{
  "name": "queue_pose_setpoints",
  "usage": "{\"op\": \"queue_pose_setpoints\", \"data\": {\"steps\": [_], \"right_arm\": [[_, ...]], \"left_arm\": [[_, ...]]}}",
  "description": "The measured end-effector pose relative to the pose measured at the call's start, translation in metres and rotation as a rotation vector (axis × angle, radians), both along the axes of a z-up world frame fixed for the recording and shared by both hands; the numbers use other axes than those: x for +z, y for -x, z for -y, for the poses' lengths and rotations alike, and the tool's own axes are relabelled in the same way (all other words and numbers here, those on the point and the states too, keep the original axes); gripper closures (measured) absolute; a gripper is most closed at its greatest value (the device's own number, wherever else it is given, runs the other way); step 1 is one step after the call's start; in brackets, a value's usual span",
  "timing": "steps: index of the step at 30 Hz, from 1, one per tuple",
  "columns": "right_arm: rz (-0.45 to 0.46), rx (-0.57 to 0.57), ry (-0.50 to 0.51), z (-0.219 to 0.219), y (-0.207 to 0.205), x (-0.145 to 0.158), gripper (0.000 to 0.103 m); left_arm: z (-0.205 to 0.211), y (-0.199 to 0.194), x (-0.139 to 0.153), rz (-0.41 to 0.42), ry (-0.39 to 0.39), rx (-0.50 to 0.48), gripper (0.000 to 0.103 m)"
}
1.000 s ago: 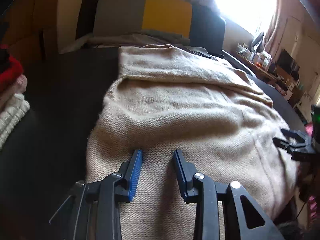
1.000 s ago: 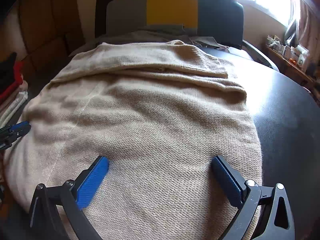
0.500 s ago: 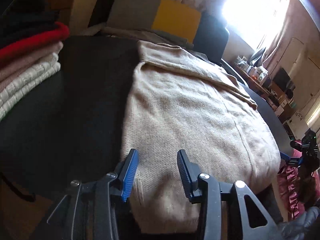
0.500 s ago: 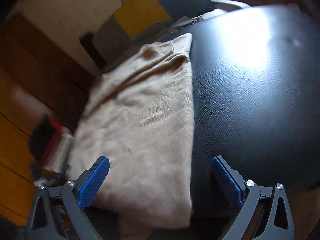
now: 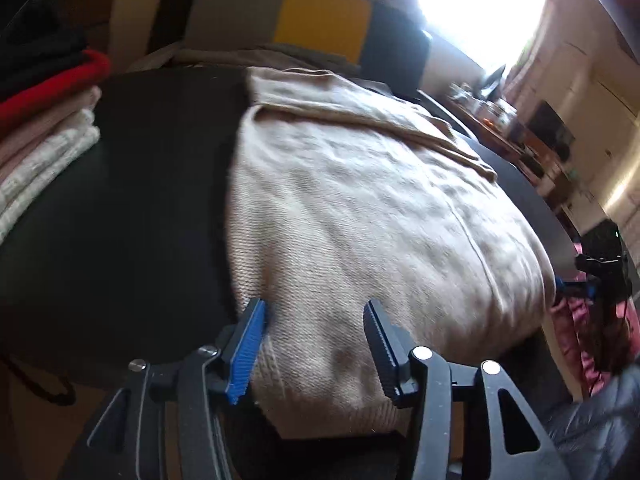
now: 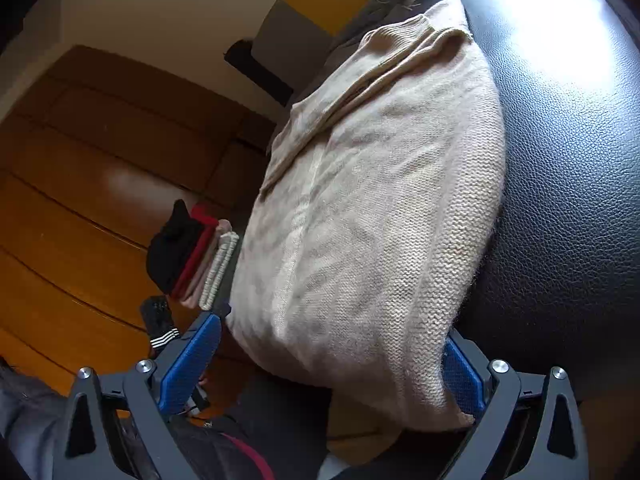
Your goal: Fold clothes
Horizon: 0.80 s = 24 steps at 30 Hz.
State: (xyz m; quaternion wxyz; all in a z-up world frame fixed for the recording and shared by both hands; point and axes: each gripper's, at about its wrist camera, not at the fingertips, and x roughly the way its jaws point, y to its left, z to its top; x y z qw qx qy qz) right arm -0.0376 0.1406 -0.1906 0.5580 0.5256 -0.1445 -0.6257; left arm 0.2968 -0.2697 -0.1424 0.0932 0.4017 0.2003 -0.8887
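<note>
Beige knitted sweater (image 5: 360, 220) lies folded flat on the black leather-textured table top (image 5: 140, 200), filling the centre and right of the left wrist view; its near hem hangs over the table's near edge at the bottom of the frame. No brand, label or readable writing in either view; only marking is three white stripes on a dark object (image 6: 162, 334) at lower left of the right wrist view. Left gripper (image 5: 314, 334) points steeply down at the sweater's near left corner, jaws about half apart and just been opening; the knit lies between and under the blue ribbed pads (image 5: 246, 354), pads not pressing it. Right gripper (image 6: 328, 354) is rolled, so the table runs diagonally up to the upper right; jaws spread wide, straddling the sweater's near end, nothing clamped. Its right pad sits just beside the sweater's corner; whether they touch I cannot tell. In the left wrist view the right gripper (image 5: 592, 280) shows small at the right edge, beside the sweater's far side. Stack of folded clothes, black, red, pink and cream knit (image 5: 44, 120), sits at the left edge of the left wrist view, well apart from the sweater. Grey, yellow and dark cushioned seat back (image 5: 304, 20) at top centre. Left view blurred.
</note>
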Motion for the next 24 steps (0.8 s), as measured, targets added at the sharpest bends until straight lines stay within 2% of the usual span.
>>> {"op": "queue_pose_setpoints", "data": {"steps": [3,5,8,11,12,14,15,16,17,18,20,22,24], "right_arm": [[-0.119,0.062,-0.040,0.008,-0.013,0.006,0.002],[-0.143,0.082,-0.060,0.013,-0.016,0.007,0.000],[-0.090,0.067,-0.063,0.012,-0.008,0.004,0.000],[-0.033,0.043,-0.069,0.008,0.000,0.001,0.002],[-0.051,0.040,-0.093,0.009,-0.001,0.002,0.005],[-0.102,0.038,-0.147,0.011,-0.006,0.005,0.020],[-0.125,0.034,-0.168,0.011,-0.007,0.006,0.025],[-0.140,0.022,-0.189,0.009,-0.007,0.006,0.037],[-0.153,0.009,-0.210,0.007,-0.006,0.006,0.044],[-0.160,-0.003,-0.226,0.005,-0.004,0.004,0.059],[-0.166,-0.025,-0.244,-0.001,0.001,0.000,0.083],[-0.160,-0.038,-0.242,-0.007,0.005,-0.003,0.085],[-0.155,-0.037,-0.231,-0.011,0.008,-0.004,0.085]], "left_arm": [[0.002,-0.007,0.003,0.003,-0.008,0.020,0.052],[0.005,-0.013,0.004,-0.002,-0.018,0.051,0.052],[0.014,-0.021,-0.003,-0.004,-0.065,0.088,0.052],[0.006,-0.018,-0.003,0.016,-0.016,0.063,0.052],[0.003,-0.016,-0.004,0.025,0.003,0.051,0.052],[0.000,-0.011,-0.004,0.036,0.017,0.034,0.052],[-0.001,-0.009,-0.003,0.029,-0.005,0.021,0.052],[-0.003,-0.006,-0.003,0.017,-0.039,0.008,0.052],[-0.007,-0.003,-0.003,0.015,-0.048,-0.005,0.054],[-0.012,0.000,-0.003,0.017,-0.049,-0.020,0.054],[-0.023,0.007,-0.005,0.045,0.023,-0.039,0.054],[-0.028,0.010,-0.006,0.057,0.063,-0.049,0.053],[-0.027,0.010,-0.007,0.051,0.050,-0.043,0.051]]}}
